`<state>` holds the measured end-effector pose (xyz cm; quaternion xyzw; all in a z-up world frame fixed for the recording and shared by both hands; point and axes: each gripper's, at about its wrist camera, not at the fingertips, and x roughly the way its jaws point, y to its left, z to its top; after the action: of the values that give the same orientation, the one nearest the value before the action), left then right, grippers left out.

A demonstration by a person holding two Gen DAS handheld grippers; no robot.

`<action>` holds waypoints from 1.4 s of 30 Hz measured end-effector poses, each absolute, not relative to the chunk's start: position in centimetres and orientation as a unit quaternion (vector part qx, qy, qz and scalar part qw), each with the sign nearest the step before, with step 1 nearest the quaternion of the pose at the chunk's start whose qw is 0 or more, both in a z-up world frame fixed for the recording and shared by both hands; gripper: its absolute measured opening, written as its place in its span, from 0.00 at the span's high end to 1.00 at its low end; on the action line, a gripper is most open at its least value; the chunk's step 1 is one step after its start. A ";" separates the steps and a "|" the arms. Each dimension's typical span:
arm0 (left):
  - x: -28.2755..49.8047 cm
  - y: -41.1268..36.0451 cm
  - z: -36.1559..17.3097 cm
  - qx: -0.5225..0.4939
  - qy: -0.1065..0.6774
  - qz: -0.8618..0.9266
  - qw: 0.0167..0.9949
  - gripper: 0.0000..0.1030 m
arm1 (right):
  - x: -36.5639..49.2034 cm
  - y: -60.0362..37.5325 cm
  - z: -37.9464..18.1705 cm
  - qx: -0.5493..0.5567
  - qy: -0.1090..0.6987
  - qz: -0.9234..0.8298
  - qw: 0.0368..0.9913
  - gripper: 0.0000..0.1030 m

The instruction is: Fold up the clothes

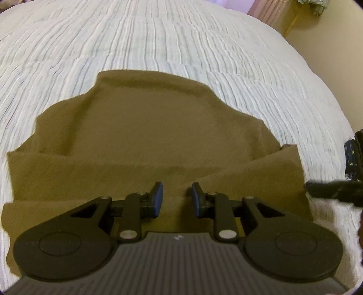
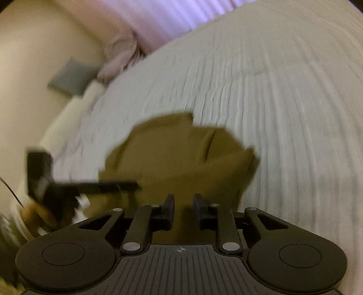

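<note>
An olive-brown garment (image 1: 147, 136) lies partly folded on a white ribbed bedspread (image 1: 158, 40). Its near edge is turned over in a band, with a flap at the right. My left gripper (image 1: 177, 192) hovers over the near edge, open, with nothing between its blue pads (image 1: 158, 192). In the right wrist view the garment (image 2: 177, 156) is blurred by motion. My right gripper (image 2: 183, 204) is open and empty above its near side. The left gripper (image 2: 68, 188) shows there as a dark blurred shape at the garment's left. The right gripper's tip (image 1: 333, 190) enters the left wrist view at the right edge.
The bedspread (image 2: 272, 90) stretches far beyond the garment. A pink curtain or sheet (image 2: 158, 25) hangs past the bed's far edge. A grey flat object (image 2: 72, 79) lies on the beige floor beside the bed. A wall corner (image 1: 295, 20) stands at the upper right.
</note>
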<state>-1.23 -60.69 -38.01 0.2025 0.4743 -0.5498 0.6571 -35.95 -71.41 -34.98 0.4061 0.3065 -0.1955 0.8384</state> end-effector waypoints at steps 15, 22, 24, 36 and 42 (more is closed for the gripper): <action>3.1 -49.4 -35.7 0.142 0.497 -0.469 0.717 0.79 | -34.1 -69.0 -36.2 0.386 0.383 -0.320 0.776 0.78; 6.4 -47.6 -36.9 0.127 0.464 -0.462 0.745 0.79 | -31.9 -67.6 -33.9 0.330 0.331 -0.332 0.819 0.78; 7.1 -48.9 -38.2 0.151 0.456 -0.465 0.744 0.79 | -29.8 -67.7 -35.1 0.320 0.345 -0.313 0.825 0.78; 14.4 -51.4 -35.4 0.165 0.439 -0.484 0.739 0.74 | -27.3 -72.8 -33.8 0.333 0.346 -0.345 0.807 0.79; 15.1 -59.5 -34.8 0.156 0.449 -0.555 0.682 0.66 | -22.2 -79.8 -35.4 0.360 0.335 -0.290 0.821 0.36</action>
<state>15.10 -59.55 -34.75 0.1564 0.4492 -0.5550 0.6824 -22.24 -79.76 -35.41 0.3598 0.3351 -0.2895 0.8212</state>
